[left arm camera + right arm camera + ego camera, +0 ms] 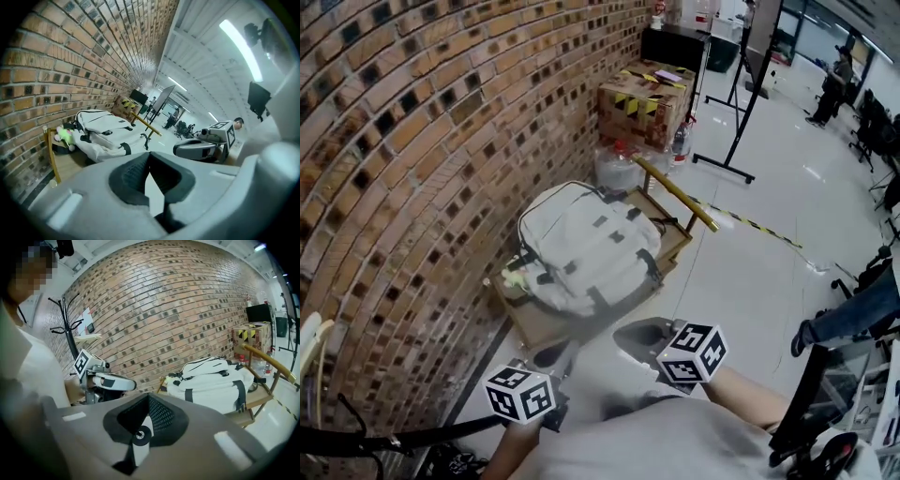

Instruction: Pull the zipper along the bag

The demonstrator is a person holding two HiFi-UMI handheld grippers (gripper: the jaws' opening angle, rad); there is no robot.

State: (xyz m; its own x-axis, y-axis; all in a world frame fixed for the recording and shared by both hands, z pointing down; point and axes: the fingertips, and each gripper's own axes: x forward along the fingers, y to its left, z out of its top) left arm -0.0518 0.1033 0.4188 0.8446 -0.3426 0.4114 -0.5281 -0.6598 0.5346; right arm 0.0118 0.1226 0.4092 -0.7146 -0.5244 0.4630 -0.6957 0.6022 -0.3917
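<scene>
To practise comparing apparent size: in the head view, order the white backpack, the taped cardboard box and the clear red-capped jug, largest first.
1. white backpack
2. cardboard box, though it stands farther from the camera, so its true size is unsure
3. jug

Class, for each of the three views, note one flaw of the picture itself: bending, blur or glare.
Head view: the brick wall bows like a barrel. Left gripper view: the ceiling light flares white and the corners go black. Right gripper view: the backpack reads clearly, but the wall bulges outward.
</scene>
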